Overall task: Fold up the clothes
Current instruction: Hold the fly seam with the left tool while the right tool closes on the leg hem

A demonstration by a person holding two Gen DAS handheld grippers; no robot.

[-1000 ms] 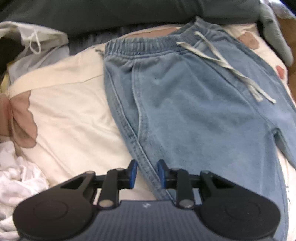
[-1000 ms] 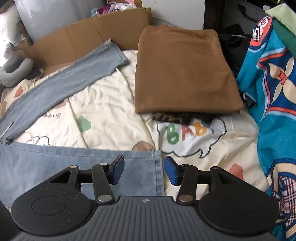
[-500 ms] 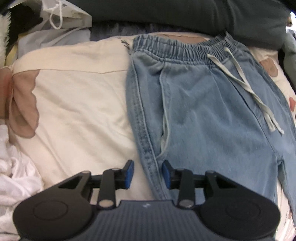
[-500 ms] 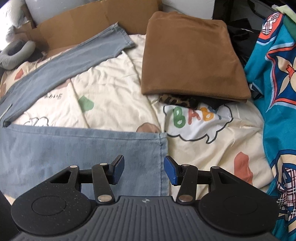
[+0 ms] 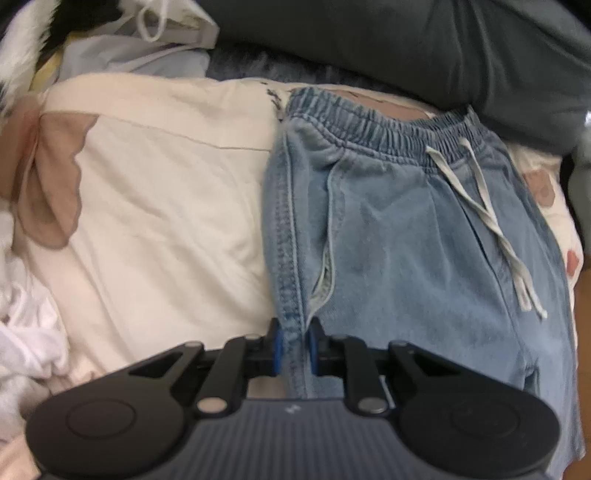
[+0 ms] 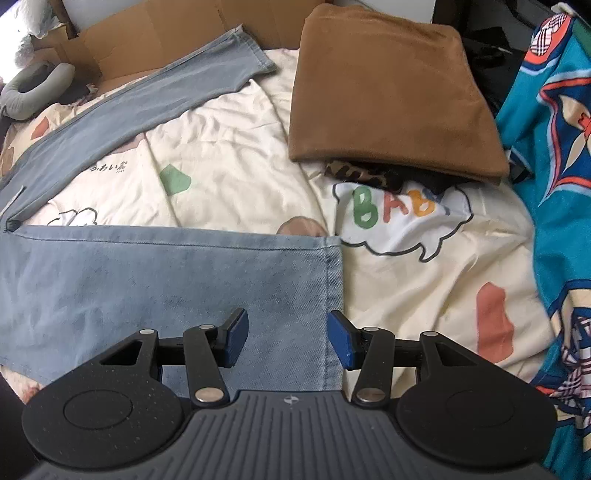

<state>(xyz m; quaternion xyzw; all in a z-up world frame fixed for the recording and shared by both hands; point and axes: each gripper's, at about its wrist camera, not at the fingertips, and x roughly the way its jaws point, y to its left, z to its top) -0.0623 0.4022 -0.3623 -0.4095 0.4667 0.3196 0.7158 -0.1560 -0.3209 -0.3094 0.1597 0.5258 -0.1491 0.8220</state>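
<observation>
Light blue jeans (image 5: 406, 240) lie flat on a cream printed sheet (image 5: 166, 203), with the elastic waistband (image 5: 369, 129) and white drawstring (image 5: 495, 229) at the far end. My left gripper (image 5: 294, 345) is closing, and its blue pads pinch the jeans' left side seam just below the pocket opening. In the right wrist view the near trouser leg (image 6: 166, 280) runs across to its hem (image 6: 332, 295), while the other leg (image 6: 147, 92) slants away to the back. My right gripper (image 6: 288, 336) hovers open over the near leg's hem corner, touching nothing.
A folded brown cloth (image 6: 388, 92) lies on darker garments at the back right. Flattened cardboard (image 6: 147, 33) and a grey neck pillow (image 6: 33, 85) lie behind. A teal patterned cloth (image 6: 554, 184) borders the right. Crumpled white clothes (image 5: 26, 350) and a dark grey fabric (image 5: 406, 44) flank the jeans' waist.
The left gripper's jaws have narrowed onto the jeans' side seam, and its view has rolled. The right gripper has sunk closer to the hem, still open.
</observation>
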